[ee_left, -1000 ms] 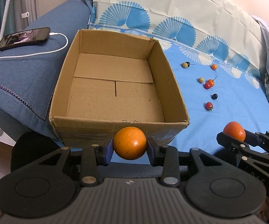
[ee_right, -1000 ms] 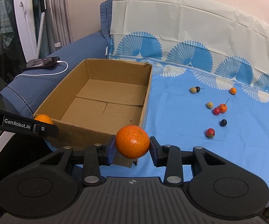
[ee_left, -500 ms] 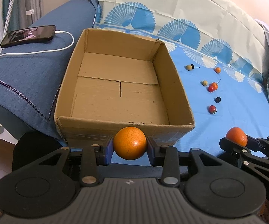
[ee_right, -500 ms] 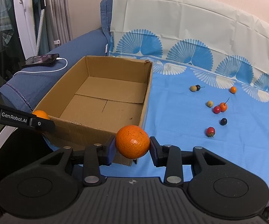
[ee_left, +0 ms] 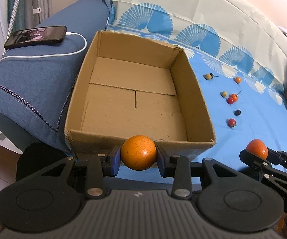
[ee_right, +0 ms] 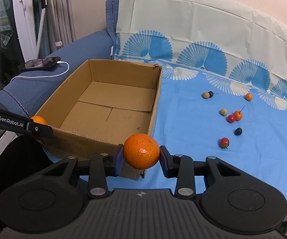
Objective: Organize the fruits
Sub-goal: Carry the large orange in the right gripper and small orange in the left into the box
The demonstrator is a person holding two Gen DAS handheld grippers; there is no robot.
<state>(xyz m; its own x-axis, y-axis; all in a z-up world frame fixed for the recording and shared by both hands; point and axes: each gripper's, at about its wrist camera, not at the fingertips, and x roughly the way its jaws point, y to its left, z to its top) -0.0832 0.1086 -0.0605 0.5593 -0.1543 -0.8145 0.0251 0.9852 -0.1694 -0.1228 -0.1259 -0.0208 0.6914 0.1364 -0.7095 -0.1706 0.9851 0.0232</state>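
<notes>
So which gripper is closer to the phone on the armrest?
Left. The left gripper holds its orange at the box's near wall, on the armrest side by the phone. The right gripper holds its orange past the box's opposite corner.

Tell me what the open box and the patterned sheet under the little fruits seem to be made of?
The box looks like plain brown corrugated cardboard, matte: raw ragged rims, folded flaps meeting in seams on its floor. The sheet looks like thin, smooth material, perhaps plastic or coated cloth, with a slight sheen: sharp fold creases run across its pale upper part. The fan pattern appears printed on.
</notes>
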